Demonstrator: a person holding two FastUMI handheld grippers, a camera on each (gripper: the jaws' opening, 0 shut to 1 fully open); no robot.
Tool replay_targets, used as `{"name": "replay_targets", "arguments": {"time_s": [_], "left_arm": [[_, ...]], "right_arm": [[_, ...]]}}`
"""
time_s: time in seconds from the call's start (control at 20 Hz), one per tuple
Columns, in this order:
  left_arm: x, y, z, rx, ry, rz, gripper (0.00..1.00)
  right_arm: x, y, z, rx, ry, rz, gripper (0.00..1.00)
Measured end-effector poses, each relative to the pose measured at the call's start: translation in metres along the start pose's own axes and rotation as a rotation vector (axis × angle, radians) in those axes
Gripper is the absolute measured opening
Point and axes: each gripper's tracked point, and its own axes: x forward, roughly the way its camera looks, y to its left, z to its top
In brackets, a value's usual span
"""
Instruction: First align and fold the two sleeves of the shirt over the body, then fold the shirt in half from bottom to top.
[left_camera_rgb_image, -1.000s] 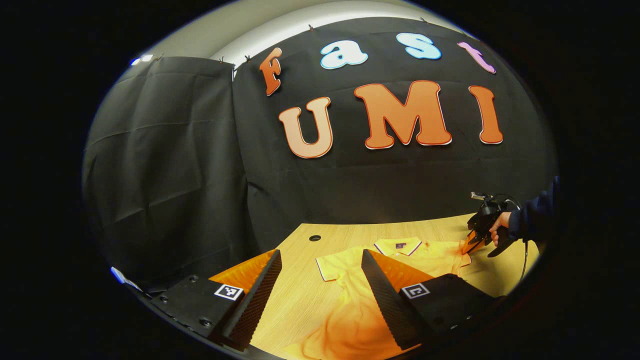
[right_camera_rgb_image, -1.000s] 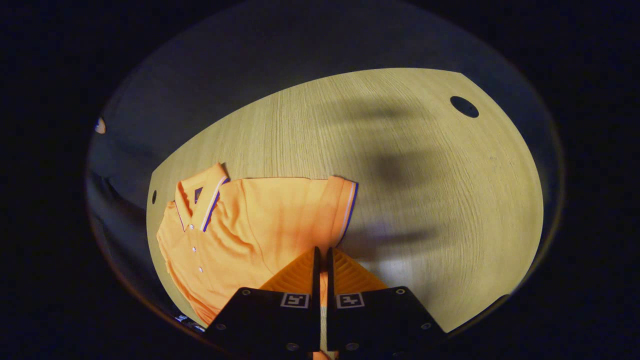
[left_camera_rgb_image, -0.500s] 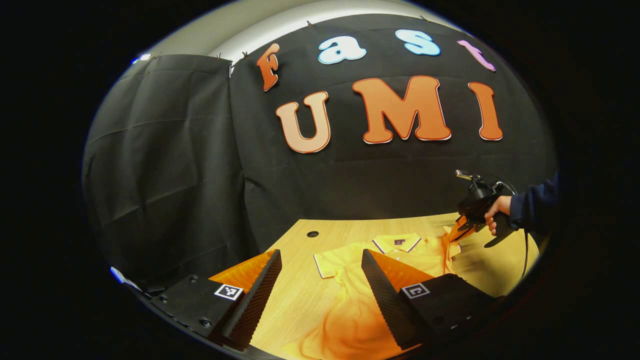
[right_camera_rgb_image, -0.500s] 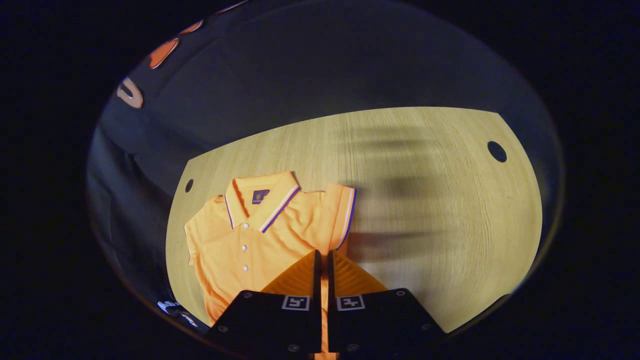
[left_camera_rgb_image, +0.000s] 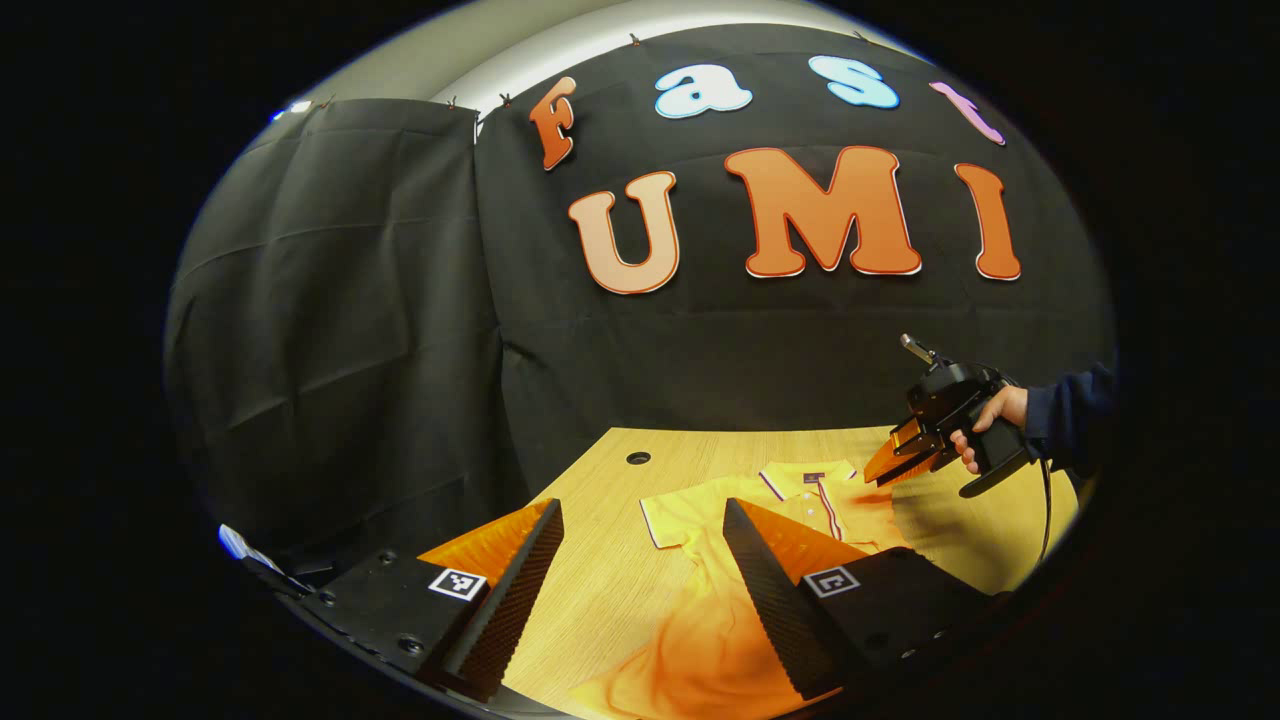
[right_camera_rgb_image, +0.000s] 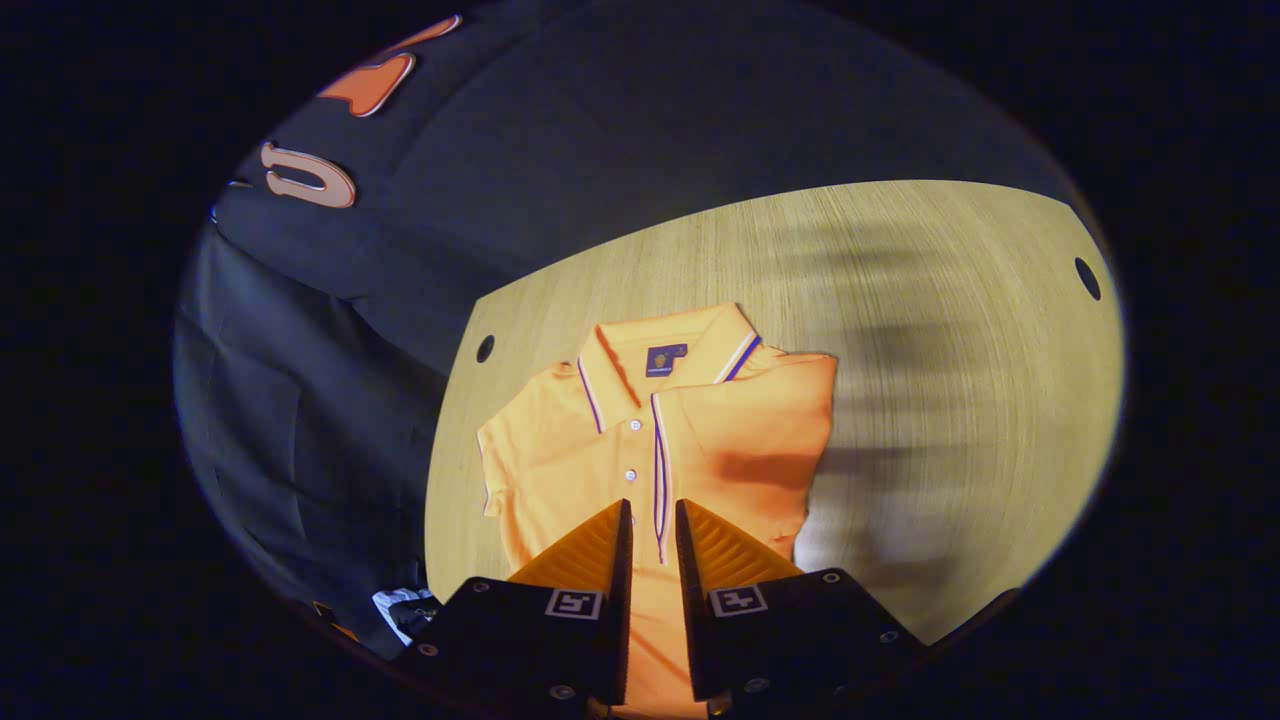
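Observation:
An orange polo shirt lies face up on the wooden table, collar toward the far edge. One sleeve is folded over the chest, its striped cuff lying along the button line. The other sleeve lies spread flat. My right gripper hovers above the chest, open by a narrow gap with nothing in it. It also shows in the left gripper view, held by a hand above the shirt. My left gripper stands wide open over the shirt's lower part, holding nothing.
The table has small round holes near its far corners. Black cloth walls close in behind and to the left. Bare wood lies to the right of the shirt.
My right gripper carried the sleeve across onto the chest, then opened and let it go, rising a little. The left gripper has barely moved.

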Motion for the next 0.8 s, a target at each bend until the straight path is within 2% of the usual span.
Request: {"name": "replay_targets", "arguments": {"time_s": [0.05, 0.1, 0.15, 0.2, 0.25, 0.3, 0.35, 0.4, 0.45, 0.65, 0.8], "left_arm": [[0.003, 0.001, -0.002, -0.010, 0.009, -0.002, 0.99], [0.008, 0.002, -0.006, -0.018, 0.024, -0.005, 0.99], [0.012, 0.005, -0.010, -0.029, 0.038, -0.001, 0.99], [0.016, 0.009, -0.013, -0.039, 0.056, 0.005, 0.99], [0.021, 0.015, -0.015, -0.048, 0.067, 0.011, 0.99], [0.025, 0.019, -0.013, -0.055, 0.068, 0.010, 0.99], [0.029, 0.023, -0.013, -0.059, 0.068, 0.009, 0.99], [0.035, 0.027, -0.013, -0.065, 0.075, 0.006, 0.99], [0.041, 0.032, -0.017, -0.077, 0.088, 0.000, 0.99], [0.078, 0.049, -0.028, -0.147, 0.159, -0.035, 0.99], [0.108, 0.059, -0.039, -0.163, 0.223, -0.084, 0.99]], "right_arm": [[-0.003, 0.000, 0.003, 0.003, -0.013, 0.001, 0.17], [-0.007, -0.002, 0.007, -0.003, -0.032, -0.007, 0.31], [-0.013, -0.004, 0.010, -0.019, -0.055, -0.011, 0.40], [-0.021, -0.005, 0.013, -0.037, -0.076, -0.016, 0.35], [-0.030, -0.001, 0.015, -0.049, -0.100, -0.003, 0.45], [-0.039, 0.005, 0.017, -0.052, -0.126, 0.021, 0.59], [-0.050, 0.009, 0.019, -0.053, -0.149, 0.036, 0.51], [-0.059, 0.012, 0.021, -0.058, -0.175, 0.041, 0.63], [-0.069, 0.014, 0.023, -0.064, -0.209, 0.040, 0.67], [-0.106, 0.033, 0.018, -0.075, -0.315, 0.063, 0.77], [-0.124, 0.041, 0.006, -0.066, -0.372, 0.054, 0.79]]}}
